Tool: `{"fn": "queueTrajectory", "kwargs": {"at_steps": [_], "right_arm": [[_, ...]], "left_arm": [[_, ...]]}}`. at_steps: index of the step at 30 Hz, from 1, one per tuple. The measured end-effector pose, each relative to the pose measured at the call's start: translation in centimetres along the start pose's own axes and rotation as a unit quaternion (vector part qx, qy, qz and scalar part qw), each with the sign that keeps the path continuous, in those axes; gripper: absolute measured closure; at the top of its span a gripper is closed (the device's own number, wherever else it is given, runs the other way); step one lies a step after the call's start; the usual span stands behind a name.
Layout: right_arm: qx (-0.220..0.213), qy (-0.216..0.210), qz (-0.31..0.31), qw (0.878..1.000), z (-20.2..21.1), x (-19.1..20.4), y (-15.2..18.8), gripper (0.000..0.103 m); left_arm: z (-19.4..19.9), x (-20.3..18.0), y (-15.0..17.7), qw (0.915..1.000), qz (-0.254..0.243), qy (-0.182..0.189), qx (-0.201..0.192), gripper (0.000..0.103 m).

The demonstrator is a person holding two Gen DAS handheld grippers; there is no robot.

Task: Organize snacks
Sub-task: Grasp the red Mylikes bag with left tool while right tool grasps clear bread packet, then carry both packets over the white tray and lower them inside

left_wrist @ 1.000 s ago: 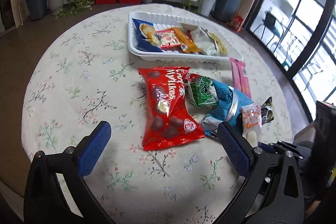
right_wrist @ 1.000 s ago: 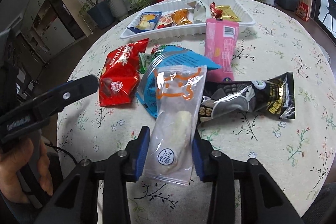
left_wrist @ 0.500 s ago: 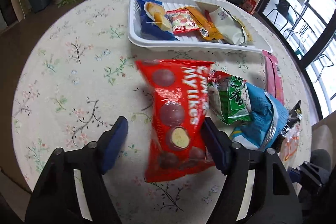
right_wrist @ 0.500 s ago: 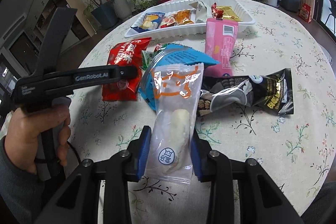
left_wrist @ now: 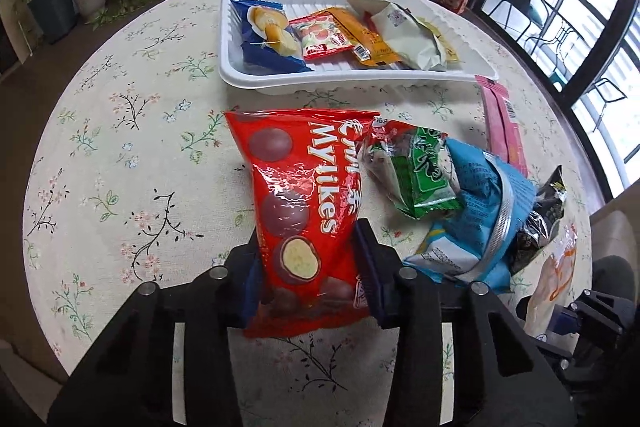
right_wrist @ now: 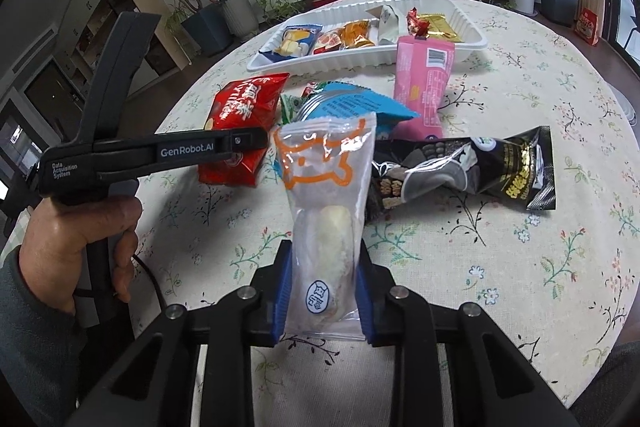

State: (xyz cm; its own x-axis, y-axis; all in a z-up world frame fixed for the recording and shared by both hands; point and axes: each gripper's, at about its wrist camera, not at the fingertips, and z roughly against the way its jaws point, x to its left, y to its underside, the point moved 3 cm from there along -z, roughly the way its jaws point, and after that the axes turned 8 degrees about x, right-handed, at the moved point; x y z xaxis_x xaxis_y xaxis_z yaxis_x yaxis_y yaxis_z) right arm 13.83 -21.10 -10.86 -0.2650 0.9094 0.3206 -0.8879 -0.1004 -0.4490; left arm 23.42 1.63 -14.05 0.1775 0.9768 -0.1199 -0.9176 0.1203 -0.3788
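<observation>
A red Mylikes chocolate bag (left_wrist: pixel 296 187) lies on the flowered tablecloth in the left wrist view. My left gripper (left_wrist: pixel 308 251) has its jaws closing on the bag's near end, and both blue pads press its sides. In the right wrist view my right gripper (right_wrist: pixel 323 267) is closing on a clear bun packet (right_wrist: pixel 324 179) with an orange cat drawing, and its pads pinch the packet's lower part. Behind them, a white tray (left_wrist: pixel 256 83) holds several snack packets.
A green packet (left_wrist: pixel 420 179) and a blue bag (left_wrist: pixel 480 219) lie right of the red bag. A pink packet (right_wrist: pixel 424 83) and a black packet (right_wrist: pixel 460 167) lie beyond the clear one. A hand (right_wrist: pixel 76 227) holds the left tool. Potted plants stand past the round table.
My left gripper came forward and down over the red bag and its wide jaws closed onto it. The right gripper stayed in place and tightened on the clear packet.
</observation>
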Motion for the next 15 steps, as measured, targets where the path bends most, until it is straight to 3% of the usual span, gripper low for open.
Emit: {"fn": "queueTrajectory", "kwargs": {"at_steps": [6, 15], "right_arm": [[0.002, -0.012, -0.01, 1.0, 0.5, -0.4, 0.2, 0.075], [0.0, -0.042, -0.023, 0.999, 2.0, -0.5, 0.4, 0.075]], "left_arm": [[1.0, -0.2, 1.9, 0.9998, -0.004, 0.02, -0.003, 0.069], [4.4, -0.3, 6.1, 0.9962, 0.018, 0.083, -0.019, 0.071]]}}
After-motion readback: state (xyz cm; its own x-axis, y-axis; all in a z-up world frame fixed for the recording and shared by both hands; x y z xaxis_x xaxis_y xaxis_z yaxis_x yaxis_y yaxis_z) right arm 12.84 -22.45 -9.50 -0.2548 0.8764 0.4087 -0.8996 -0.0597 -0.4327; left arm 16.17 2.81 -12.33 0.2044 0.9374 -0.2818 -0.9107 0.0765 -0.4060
